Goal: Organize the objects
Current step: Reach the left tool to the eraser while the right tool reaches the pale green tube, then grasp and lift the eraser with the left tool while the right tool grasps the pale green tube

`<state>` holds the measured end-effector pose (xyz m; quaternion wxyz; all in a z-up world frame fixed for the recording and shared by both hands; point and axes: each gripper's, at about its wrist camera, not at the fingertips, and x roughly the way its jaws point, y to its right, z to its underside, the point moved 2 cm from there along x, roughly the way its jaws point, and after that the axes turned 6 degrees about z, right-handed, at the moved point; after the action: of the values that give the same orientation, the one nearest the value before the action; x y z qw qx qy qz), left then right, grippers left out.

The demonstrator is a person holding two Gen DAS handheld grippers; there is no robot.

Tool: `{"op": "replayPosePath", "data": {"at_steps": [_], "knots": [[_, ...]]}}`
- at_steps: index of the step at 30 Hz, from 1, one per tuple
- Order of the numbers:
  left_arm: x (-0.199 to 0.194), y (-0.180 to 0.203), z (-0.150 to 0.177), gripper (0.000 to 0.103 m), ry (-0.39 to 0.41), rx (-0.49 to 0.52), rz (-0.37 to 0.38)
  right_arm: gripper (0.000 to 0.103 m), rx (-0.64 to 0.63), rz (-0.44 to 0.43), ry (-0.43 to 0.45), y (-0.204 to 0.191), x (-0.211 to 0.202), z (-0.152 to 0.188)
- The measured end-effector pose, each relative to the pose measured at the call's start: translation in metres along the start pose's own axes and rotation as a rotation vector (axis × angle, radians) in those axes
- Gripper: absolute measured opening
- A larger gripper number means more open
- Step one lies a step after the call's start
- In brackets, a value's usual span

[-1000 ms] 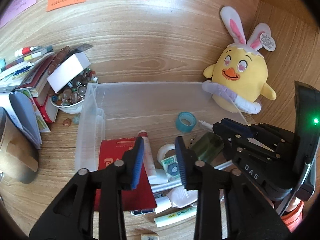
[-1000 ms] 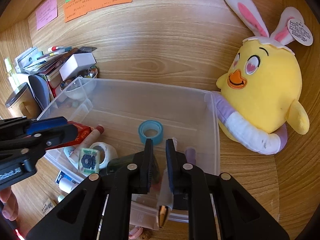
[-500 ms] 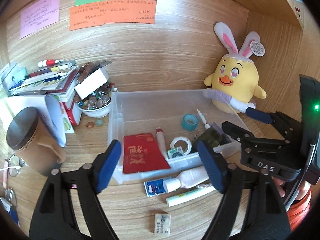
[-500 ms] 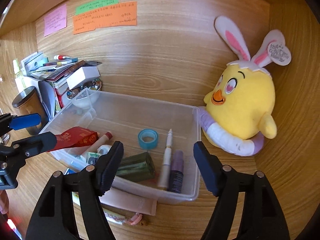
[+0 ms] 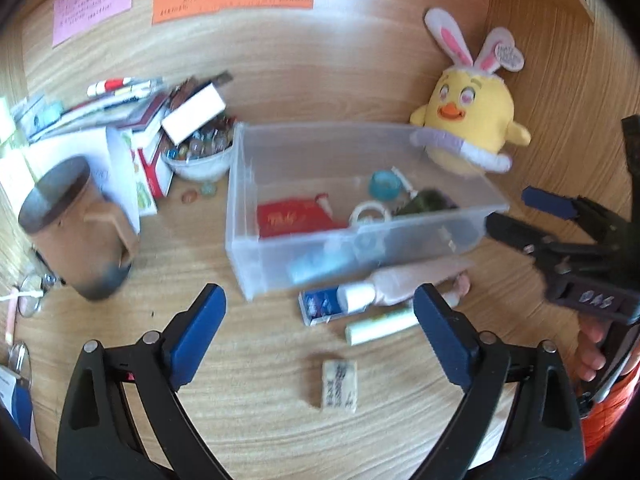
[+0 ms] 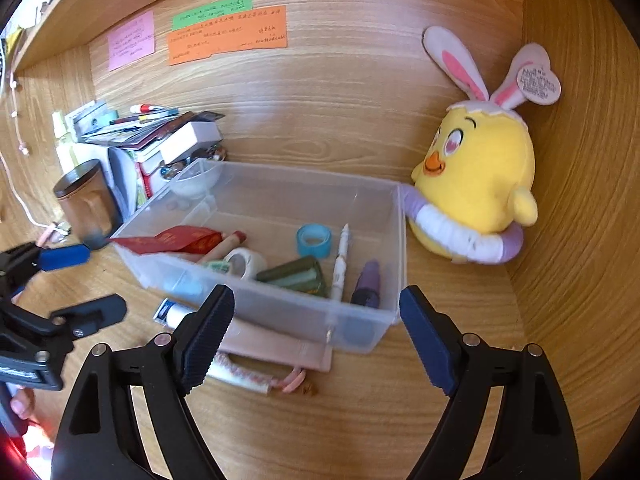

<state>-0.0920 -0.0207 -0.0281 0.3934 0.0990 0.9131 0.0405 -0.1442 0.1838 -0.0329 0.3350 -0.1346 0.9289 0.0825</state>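
Left wrist view shows my left gripper (image 5: 318, 330) spread wide and holding nothing, above the desk near the small tan block (image 5: 339, 386). My right gripper (image 6: 316, 336) is equally wide and bare, in front of the clear bin (image 6: 360, 320). I judge the next pick is among the loose items on the near side of the bin: go low, straddle one only (the toothpaste box (image 5: 320, 306) and the white tube (image 5: 380, 326) lie close together). Inside the bin I count one red booklet (image 6: 176, 240), two tape rolls, one pen (image 6: 341, 256), one green case (image 6: 296, 276).
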Motion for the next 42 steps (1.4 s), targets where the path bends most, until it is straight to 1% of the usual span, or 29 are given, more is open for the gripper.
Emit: {"op": "replayPosePath", "data": {"at_steps": [3,6,12,14,15,16,18,19,21,22,23,25,26,27,28,31,36,39,42], "knots": [[0.006,-0.006,0.014,0.096,-0.038,-0.008,-0.01,0.085,0.01,-0.018,-0.009,0.002,-0.005,0.009],[0.015,-0.009,0.025,0.096,-0.084,-0.018,0.0,0.088,0.019,-0.029,-0.027,0.005,-0.007,0.02],[0.031,-0.008,0.041,0.095,-0.148,-0.02,0.012,0.089,0.026,-0.063,-0.119,0.002,0.01,0.042],[0.033,-0.007,0.045,0.085,-0.158,-0.02,0.023,0.089,0.031,-0.086,-0.147,-0.002,0.018,0.047],[0.034,-0.005,0.046,0.079,-0.165,-0.019,0.029,0.089,0.031,-0.1,-0.162,-0.004,0.022,0.048],[0.035,-0.003,0.047,0.075,-0.174,-0.016,0.04,0.089,0.03,-0.118,-0.176,-0.007,0.025,0.051],[0.036,0.0,0.05,0.07,-0.181,-0.006,0.05,0.088,0.023,-0.141,-0.201,-0.012,0.031,0.055],[0.036,0.002,0.051,0.068,-0.182,0.006,0.042,0.087,0.019,-0.152,-0.212,-0.015,0.032,0.058],[0.035,0.004,0.052,0.061,-0.18,0.022,0.033,0.086,0.01,-0.166,-0.225,-0.019,0.033,0.062],[0.034,0.005,0.053,0.06,-0.178,0.03,0.033,0.086,0.007,-0.171,-0.229,-0.02,0.033,0.063],[0.033,0.005,0.054,0.058,-0.173,0.032,0.033,0.084,0.004,-0.173,-0.233,-0.02,0.034,0.064],[0.032,0.005,0.056,0.051,-0.161,0.037,0.024,0.073,0.004,-0.187,-0.244,-0.022,0.034,0.064],[0.031,0.005,0.056,0.049,-0.157,0.038,0.025,0.069,0.004,-0.195,-0.254,-0.022,0.035,0.065],[0.03,0.005,0.057,0.043,-0.153,0.038,0.03,0.062,0.003,-0.197,-0.259,-0.023,0.035,0.065],[0.03,0.005,0.057,0.036,-0.152,0.039,0.032,0.057,-0.003,-0.201,-0.263,-0.025,0.035,0.065],[0.029,0.006,0.057,0.023,-0.147,0.048,0.039,0.051,-0.031,-0.207,-0.261,-0.033,0.035,0.064],[0.027,0.006,0.057,0.023,-0.147,0.038,0.052,0.05,-0.07,-0.157,-0.245,-0.044,0.038,0.057],[0.023,0.003,0.059,0.023,-0.146,0.024,0.056,0.05,-0.066,-0.168,-0.247,-0.045,0.044,0.053],[0.022,-0.001,0.06,0.023,-0.145,0.01,0.052,0.05,-0.064,-0.196,-0.251,-0.048,0.046,0.051]]}}
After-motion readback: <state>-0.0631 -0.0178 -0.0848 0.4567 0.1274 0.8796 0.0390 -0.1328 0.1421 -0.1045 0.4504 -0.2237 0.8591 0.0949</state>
